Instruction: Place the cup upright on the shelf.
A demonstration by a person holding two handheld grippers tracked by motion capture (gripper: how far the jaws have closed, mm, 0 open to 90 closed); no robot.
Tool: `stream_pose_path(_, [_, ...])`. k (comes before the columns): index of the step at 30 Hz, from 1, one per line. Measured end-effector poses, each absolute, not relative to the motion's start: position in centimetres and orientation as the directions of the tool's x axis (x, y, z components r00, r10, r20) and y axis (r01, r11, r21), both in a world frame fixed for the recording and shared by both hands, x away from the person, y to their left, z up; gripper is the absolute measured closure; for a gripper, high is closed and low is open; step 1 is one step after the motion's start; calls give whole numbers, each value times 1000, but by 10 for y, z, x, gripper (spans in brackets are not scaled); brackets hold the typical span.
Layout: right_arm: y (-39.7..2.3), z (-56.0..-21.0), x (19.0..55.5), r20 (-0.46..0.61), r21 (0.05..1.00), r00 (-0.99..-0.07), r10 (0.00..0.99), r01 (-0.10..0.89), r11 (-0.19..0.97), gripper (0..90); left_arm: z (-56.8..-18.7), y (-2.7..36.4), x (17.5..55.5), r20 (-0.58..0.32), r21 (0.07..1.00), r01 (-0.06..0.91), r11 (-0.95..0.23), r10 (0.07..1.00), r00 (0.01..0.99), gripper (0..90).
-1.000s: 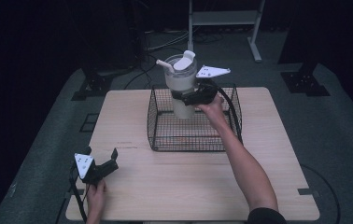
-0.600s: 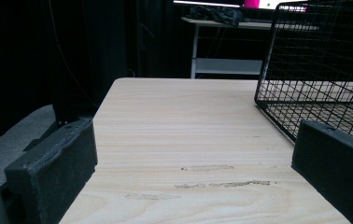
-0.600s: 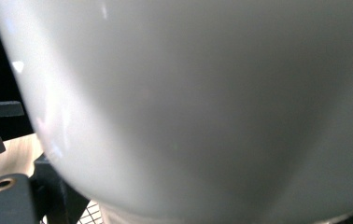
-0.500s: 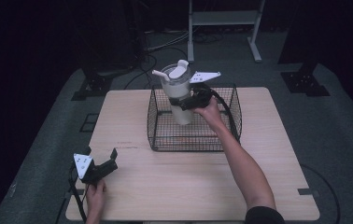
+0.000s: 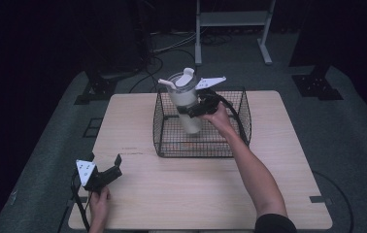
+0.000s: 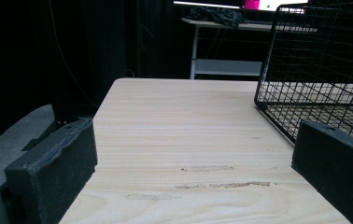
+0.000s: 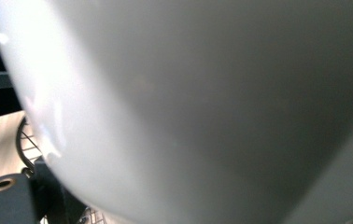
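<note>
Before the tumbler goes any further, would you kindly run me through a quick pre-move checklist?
1. Right gripper clamped on the white tumbler: ok.
2. Tumbler upright: not ok, it leans.
3. Tumbler base resting on the wire basket floor: cannot tell.
4. Lid seated on the tumbler: ok.
5. Left gripper away from the basket, jaws open and holding nothing: ok.

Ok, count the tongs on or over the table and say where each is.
2. The left tongs rest open at the table's near left corner; the right tongs grip the white bottle in the wire basket.
</note>
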State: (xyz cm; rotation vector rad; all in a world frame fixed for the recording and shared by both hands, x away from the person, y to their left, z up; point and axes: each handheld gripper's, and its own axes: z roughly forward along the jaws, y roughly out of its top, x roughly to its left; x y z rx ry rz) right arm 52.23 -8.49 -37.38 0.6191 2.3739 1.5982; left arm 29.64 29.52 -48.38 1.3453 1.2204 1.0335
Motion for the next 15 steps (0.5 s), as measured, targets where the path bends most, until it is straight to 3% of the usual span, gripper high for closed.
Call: stream_pose_path(15, [-82, -391, 530, 69, 878, -890, 450, 269, 397, 77, -484, 296, 296, -43, 991, 130, 26, 991, 127, 0])
